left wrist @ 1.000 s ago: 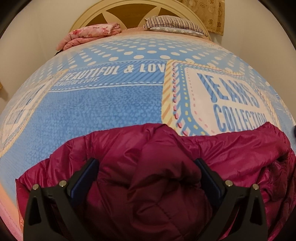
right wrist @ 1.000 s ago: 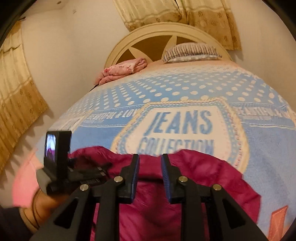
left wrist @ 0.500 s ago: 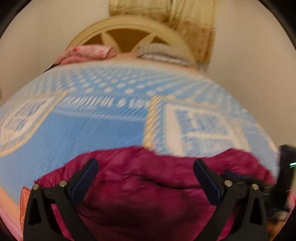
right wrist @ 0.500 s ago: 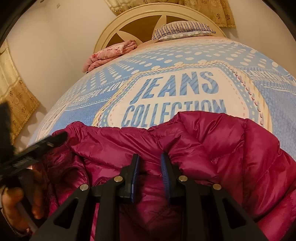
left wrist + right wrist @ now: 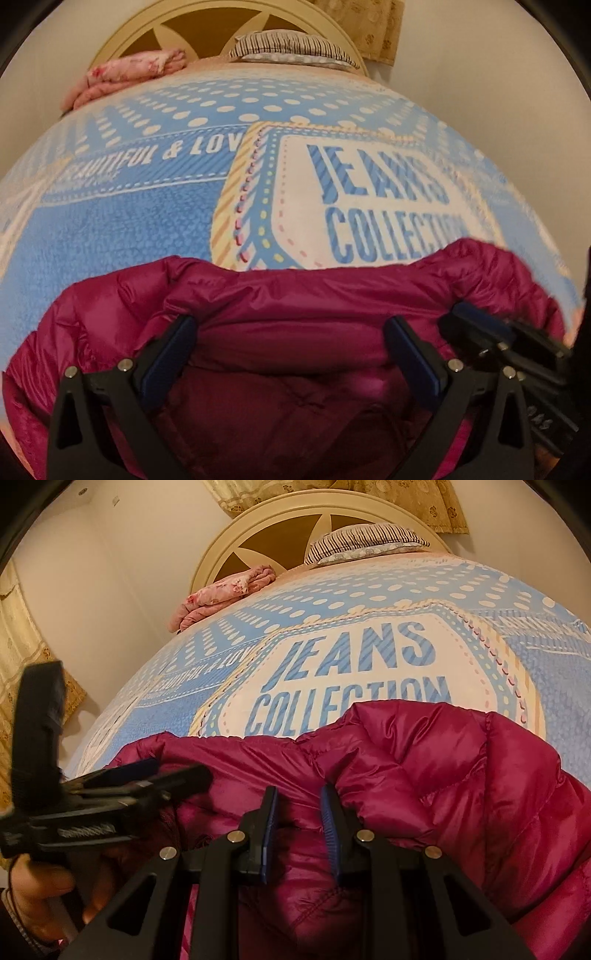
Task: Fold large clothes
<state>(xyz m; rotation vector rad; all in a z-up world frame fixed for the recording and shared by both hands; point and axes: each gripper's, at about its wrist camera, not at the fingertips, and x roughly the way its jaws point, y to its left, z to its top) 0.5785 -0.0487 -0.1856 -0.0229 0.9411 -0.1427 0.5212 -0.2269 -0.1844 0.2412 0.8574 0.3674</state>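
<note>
Right wrist view: right gripper fingers pinch slippery jacket; left gripper gapes; fold may slip

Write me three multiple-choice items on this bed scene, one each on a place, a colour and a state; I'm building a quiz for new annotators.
1. Where does the folded pink blanket lie?
A. by the headboard, left of the striped pillow
B. on top of the jacket
C. on the floor

2. What colour is the puffy jacket?
A. navy
B. magenta
C. grey

3. How do the left gripper jaws stand?
A. clamped on the pillow
B. pressed fully together
C. wide apart over the jacket

Answers: 1 A, the right wrist view shows it at the far end of the bed beside the pillow. 2 B, both views show glossy magenta quilting. 3 C, the left wrist view shows a broad gap between the pads.
</note>
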